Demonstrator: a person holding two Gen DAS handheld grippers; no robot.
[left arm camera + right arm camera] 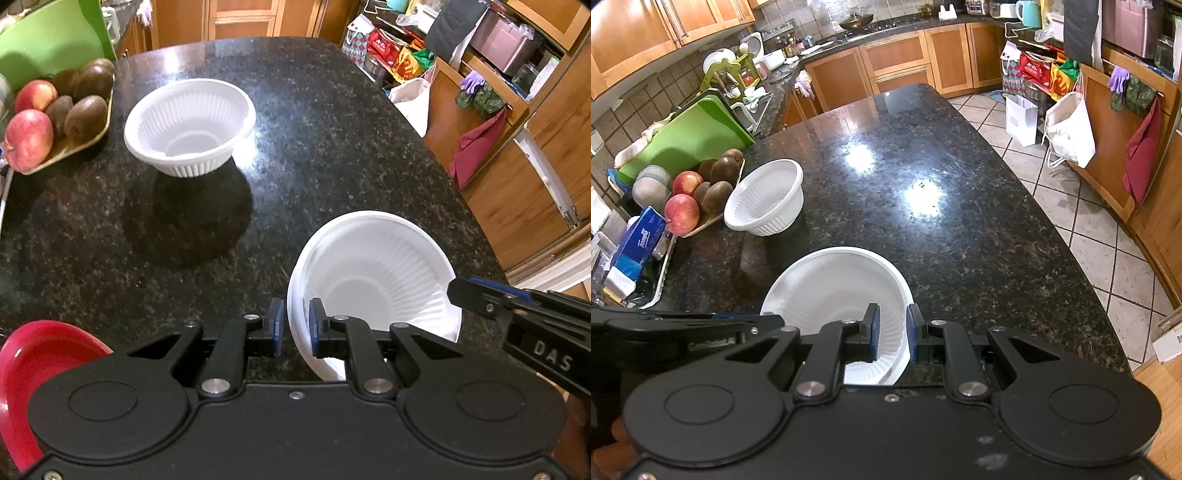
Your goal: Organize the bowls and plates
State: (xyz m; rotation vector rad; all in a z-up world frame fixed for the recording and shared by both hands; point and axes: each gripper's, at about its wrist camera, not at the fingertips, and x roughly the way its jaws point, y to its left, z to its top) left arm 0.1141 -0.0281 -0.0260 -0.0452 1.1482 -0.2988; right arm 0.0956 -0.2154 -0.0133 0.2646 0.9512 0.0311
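- Holding the near white bowl (376, 273) from both sides: your left gripper (295, 325) is clenched on its left rim, one pad inside the wall and one outside, and your right gripper (892, 332) is clamped on the opposite rim the same way.
- The bowl sits directly ahead of both sets of fingertips, tipped so its mouth faces you; whether its base touches the granite counter (332, 147) you cannot tell.
- A second white bowl (190, 125) stands upright well ahead and to the left of your left gripper, just beside the fruit tray (88, 138).
- A red plate (26, 354) lies close by, below and left of your left gripper, partly hidden by its body.
- Handling, as a judgement: the bowl looks like thin moulded plastic, very light and springy. Its wall probably flexes under the pads, so a hard squeeze could buckle it.
- Best hold is the rolled rim, the stiffest part; the fluted wall beneath gives some bite.
- Textures: the bowls are glossy, ribbed and round; the counter is polished, speckled and likely slick.
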